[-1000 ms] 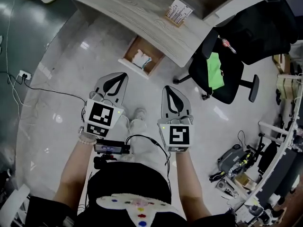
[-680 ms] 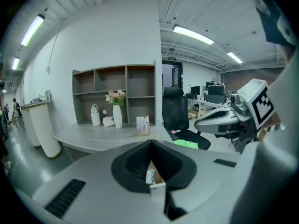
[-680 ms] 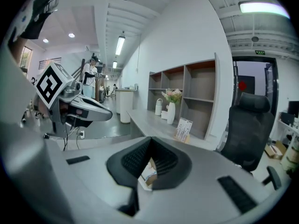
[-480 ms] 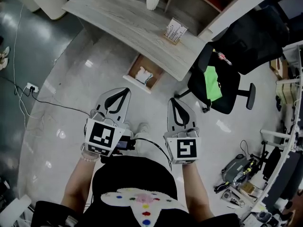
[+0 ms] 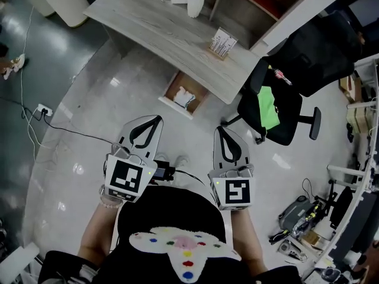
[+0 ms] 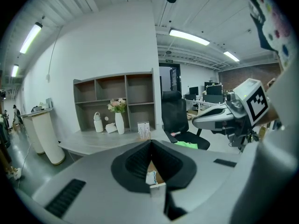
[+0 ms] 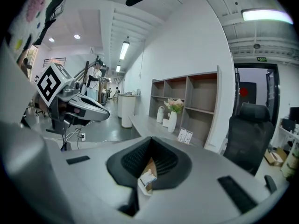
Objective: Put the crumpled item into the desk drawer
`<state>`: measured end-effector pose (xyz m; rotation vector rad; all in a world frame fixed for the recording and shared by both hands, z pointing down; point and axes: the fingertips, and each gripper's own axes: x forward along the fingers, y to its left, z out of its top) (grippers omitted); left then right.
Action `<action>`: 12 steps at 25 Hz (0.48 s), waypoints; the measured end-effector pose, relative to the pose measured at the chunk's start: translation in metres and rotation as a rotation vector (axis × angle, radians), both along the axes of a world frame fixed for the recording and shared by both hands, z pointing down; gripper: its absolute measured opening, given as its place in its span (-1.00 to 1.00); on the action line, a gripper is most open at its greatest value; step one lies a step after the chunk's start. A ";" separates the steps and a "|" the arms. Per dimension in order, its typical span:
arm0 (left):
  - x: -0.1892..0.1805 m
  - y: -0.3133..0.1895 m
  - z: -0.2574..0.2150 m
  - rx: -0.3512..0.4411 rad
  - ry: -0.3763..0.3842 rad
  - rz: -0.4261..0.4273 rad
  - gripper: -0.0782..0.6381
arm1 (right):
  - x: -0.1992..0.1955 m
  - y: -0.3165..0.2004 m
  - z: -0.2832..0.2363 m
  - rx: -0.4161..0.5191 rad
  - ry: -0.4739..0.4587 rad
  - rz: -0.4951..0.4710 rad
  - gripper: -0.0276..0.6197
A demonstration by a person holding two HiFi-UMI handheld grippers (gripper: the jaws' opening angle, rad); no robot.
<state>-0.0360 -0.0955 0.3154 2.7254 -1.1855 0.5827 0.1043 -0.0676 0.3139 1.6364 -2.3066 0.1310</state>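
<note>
Crumpled white paper item (image 5: 185, 97) lies inside the open wooden desk drawer (image 5: 170, 89): placement looks done. Your left gripper (image 5: 155, 120) and right gripper (image 5: 221, 130) are clenched, empty, well apart from it. Left, perhaps: closing the drawer.

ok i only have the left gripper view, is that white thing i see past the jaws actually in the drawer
Observer: Yes. The head view shows the white crumpled item lying inside the open drawer, which is pulled out from under the desk.
Operator: and is the right gripper holding anything
Observer: No. In its own view the right gripper has its jaws shut with nothing between them.
Operator: how are we placed to the drawer
Observer: From the head view, the left gripper is beside the right gripper, both over the floor short of the drawer, touching nothing.
</note>
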 end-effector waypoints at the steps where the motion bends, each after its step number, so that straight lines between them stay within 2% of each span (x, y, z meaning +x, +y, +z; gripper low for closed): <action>1: -0.001 -0.001 -0.002 0.002 0.005 0.000 -0.75 | -0.001 -0.001 -0.001 0.003 0.002 -0.001 -0.91; 9: -0.009 0.003 -0.009 0.015 0.036 0.006 -0.75 | -0.004 -0.004 -0.011 0.011 0.057 -0.009 -0.91; 12: -0.010 0.002 -0.010 0.022 0.040 0.005 -0.75 | -0.009 -0.003 -0.013 0.012 0.047 -0.020 -0.91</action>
